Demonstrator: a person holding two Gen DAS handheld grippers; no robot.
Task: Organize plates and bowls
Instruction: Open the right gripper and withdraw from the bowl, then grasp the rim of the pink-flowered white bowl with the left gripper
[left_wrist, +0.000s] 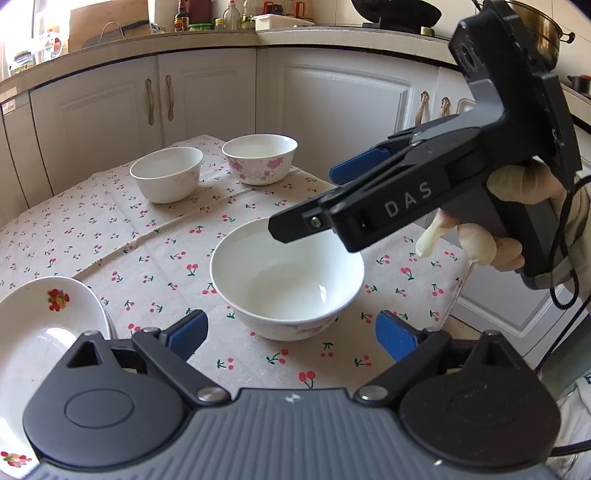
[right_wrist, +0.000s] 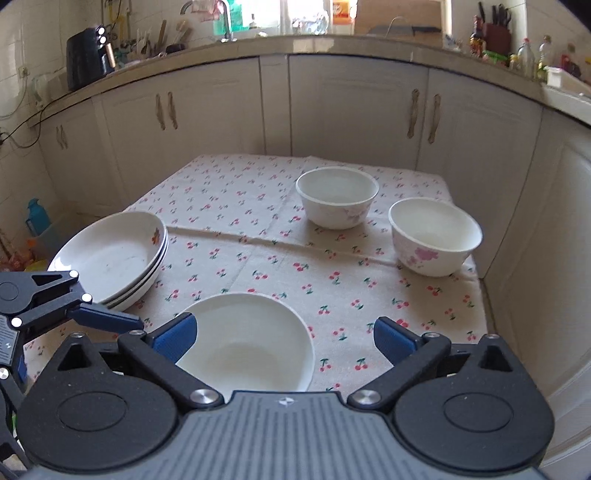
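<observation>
**Now both tongs stand released over the near bowl**

Right now I see my left tongs (left_wrist: 290, 328) spread wide, blue pads on either side of the near bowl (left_wrist: 287, 278) but not pressing it; the bowl sits on the cherry-print cloth (left_wrist: 147, 236) that covers the surface. My right tongs (right_wrist: 284, 338) are also spread wide and grasp nothing. In the right wrist view the same bowl (right_wrist: 247, 341) lies low in the frame, with the left pad (right_wrist: 175, 338) overlapping its rim (whether it touches I cannot tell) and the right pad well clear of it.

From the left wrist view, the right tongs (left_wrist: 321, 201) hang above the bowl's far right rim, held by a gloved hand (left_wrist: 517, 218).

Farther back on the cloth stand two more bowls, near each other but apart: a plain white bowl (left_wrist: 167, 173) and a pink-flowered bowl (left_wrist: 259, 158). In the right wrist view they are the white bowl (right_wrist: 337, 195) and, closer to the cloth's right edge, the flowered one (right_wrist: 435, 236).

A stack of shallow plates (right_wrist: 114, 254) with a fruit motif rests at the cloth's left side, just beside the left tongs (right_wrist: 103, 319). White kitchen cabinets (right_wrist: 351, 107) run behind the surface.
</observation>
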